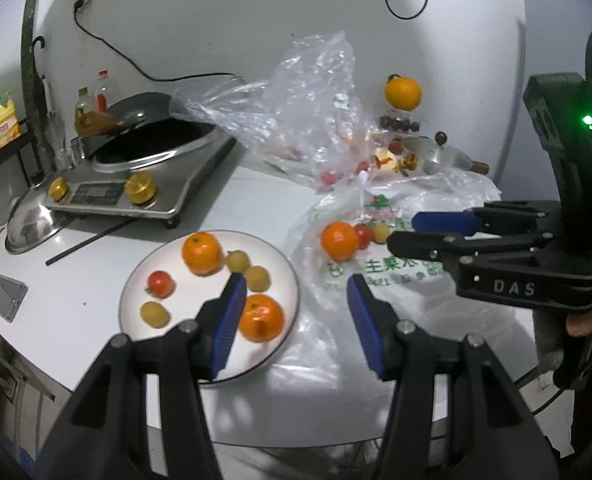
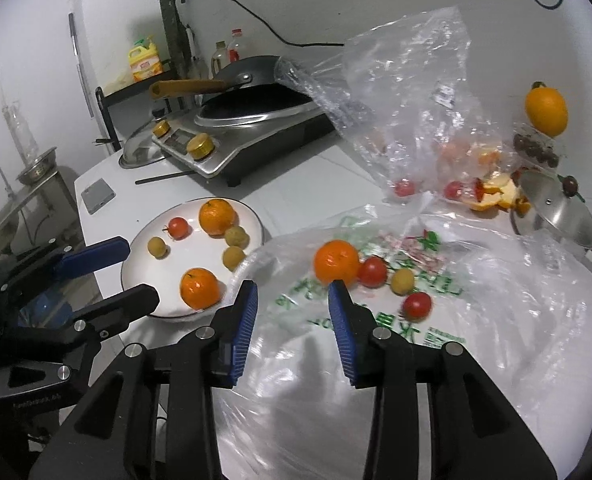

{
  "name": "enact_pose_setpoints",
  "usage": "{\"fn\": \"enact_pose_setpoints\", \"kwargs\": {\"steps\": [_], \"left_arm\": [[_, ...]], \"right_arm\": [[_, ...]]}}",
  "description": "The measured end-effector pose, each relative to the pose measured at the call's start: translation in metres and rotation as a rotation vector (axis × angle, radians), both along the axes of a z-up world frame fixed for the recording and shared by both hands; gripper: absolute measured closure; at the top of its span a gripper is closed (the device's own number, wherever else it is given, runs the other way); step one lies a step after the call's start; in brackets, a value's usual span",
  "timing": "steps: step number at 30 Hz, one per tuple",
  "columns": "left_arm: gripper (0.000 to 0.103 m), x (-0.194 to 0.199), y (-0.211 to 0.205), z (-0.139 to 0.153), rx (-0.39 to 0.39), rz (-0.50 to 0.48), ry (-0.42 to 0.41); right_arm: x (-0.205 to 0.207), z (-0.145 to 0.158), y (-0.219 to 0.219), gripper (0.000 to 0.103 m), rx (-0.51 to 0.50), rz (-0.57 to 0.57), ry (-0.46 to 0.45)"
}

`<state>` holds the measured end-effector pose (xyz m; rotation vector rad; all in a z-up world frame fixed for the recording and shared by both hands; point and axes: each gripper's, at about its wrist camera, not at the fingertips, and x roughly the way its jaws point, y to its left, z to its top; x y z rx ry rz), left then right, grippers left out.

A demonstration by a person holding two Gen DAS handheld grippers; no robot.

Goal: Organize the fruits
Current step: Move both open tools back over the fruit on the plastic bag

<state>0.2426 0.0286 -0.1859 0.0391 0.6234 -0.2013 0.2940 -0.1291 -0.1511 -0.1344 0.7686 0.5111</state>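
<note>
Right gripper [image 2: 292, 292] hangs low over the printed plastic bag [image 2: 436, 320], jaws parted wide and empty, with the loose orange [image 2: 336, 261] just ahead of its fingertips. The step in hand looks like fetching that orange to join the others on the white plate [image 2: 144, 256]. To do it well, the gripper should advance so both blue pads pass either side of the fruit at its widest part, then close gently; the film beneath is slick and wrinkled, so pinching it along with the orange would probably drag the tomato [image 2: 373, 271] and the small yellow fruit [image 2: 402, 281] that sit touching or just beside it. A slightly raised approach should keep the pads clear of the plastic.

Left gripper [image 1: 296, 286] is likewise wide open and holds nothing; it hovers above the near edge of the plate, one pad over the nearer orange [image 1: 262, 318] there, without clearly touching it. The plate already carries two oranges, a tomato and three yellowish fruits, and it rests on the desk [image 1: 76, 304] beside the bag.
</note>
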Motion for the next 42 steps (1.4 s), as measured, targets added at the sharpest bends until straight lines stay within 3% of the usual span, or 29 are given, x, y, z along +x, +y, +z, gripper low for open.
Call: {"fn": "enact_pose_setpoints", "kwargs": {"steps": [3,4,5,22,42], "left_arm": [[0.046,0.003,-0.011,-0.001,0.005,-0.012,0.006],[0.036,0.003,-0.013,-0.001,0.004,-0.015,0.006],[0.034,0.003,-0.015,-0.001,0.001,-0.018,0.004],[0.034,0.028,-0.056,-0.007,0.047,-0.069,0.035],[0.034,0.074,-0.082,-0.024,0.099,-0.097,0.067]], "right_arm": [[-0.001,0.001,-0.012,0.064,-0.002,-0.01,-0.003],[-0.001,0.0,-0.015,0.064,-0.003,-0.013,-0.003],[0.0,0.0,-0.019,0.064,-0.004,-0.018,-0.005],[0.013,-0.008,-0.068,0.064,0.007,-0.079,0.007],[0.049,-0.031,-0.088,0.064,0.016,-0.092,0.056]]}}
